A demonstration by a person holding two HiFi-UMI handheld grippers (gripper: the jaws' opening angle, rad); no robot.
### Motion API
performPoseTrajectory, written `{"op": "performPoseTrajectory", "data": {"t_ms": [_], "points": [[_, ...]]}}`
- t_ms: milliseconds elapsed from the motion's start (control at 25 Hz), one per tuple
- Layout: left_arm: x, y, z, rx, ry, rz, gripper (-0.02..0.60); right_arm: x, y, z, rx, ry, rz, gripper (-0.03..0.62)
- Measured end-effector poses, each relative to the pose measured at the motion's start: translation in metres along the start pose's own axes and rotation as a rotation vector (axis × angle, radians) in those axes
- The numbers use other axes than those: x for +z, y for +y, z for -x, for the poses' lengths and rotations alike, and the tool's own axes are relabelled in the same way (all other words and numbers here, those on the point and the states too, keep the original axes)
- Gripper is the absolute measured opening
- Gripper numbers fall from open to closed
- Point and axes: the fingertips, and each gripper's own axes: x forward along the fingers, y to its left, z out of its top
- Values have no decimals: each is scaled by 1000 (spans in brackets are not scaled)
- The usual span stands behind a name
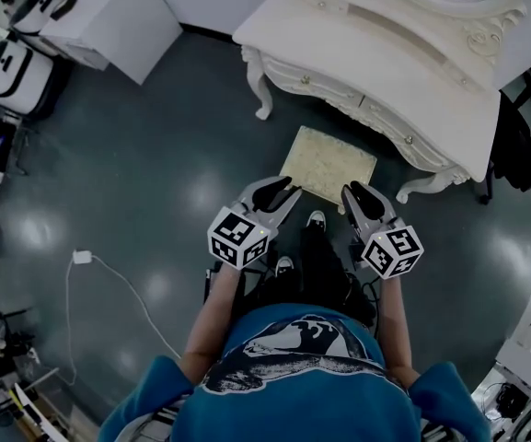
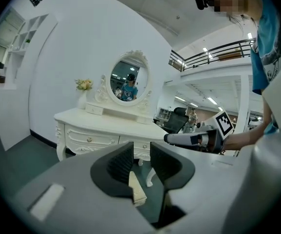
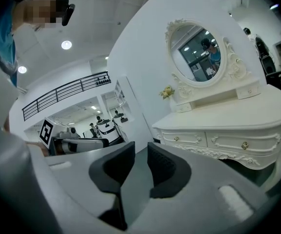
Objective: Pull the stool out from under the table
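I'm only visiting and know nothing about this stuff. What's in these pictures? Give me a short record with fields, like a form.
Setting: dark glossy floor
Furniture: white dressing table with oval mirror
Stool: cream-topped stool, right at the table's front, between its legs
Left hand: left tool, jaws slightly apart, empty, by the stool's near edge
Right hand: right tool, jaws slightly apart, empty, by the same edge
Stage: stool not gripped yet

Dark glossy floor [image 1: 155, 173], white walls [image 2: 82, 43], white cabinet [image 1: 136, 17], railed mezzanine [image 3: 65, 94], round ceiling light [image 3: 66, 45].
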Motion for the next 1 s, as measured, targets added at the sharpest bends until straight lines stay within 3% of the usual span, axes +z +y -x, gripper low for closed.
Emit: {"op": "performPoseTrajectory", "data": {"t_ms": [320, 520, 1000], "points": [[1, -46, 65, -33, -58, -17, 52, -14, 74, 45, -23, -32, 42, 45], [-4, -66, 86, -55, -87, 10, 25, -24, 98, 71, -48, -24, 56, 22], [-32, -121, 83, -104, -40, 34, 12, -32, 101, 109, -48, 8, 94, -8]]}}
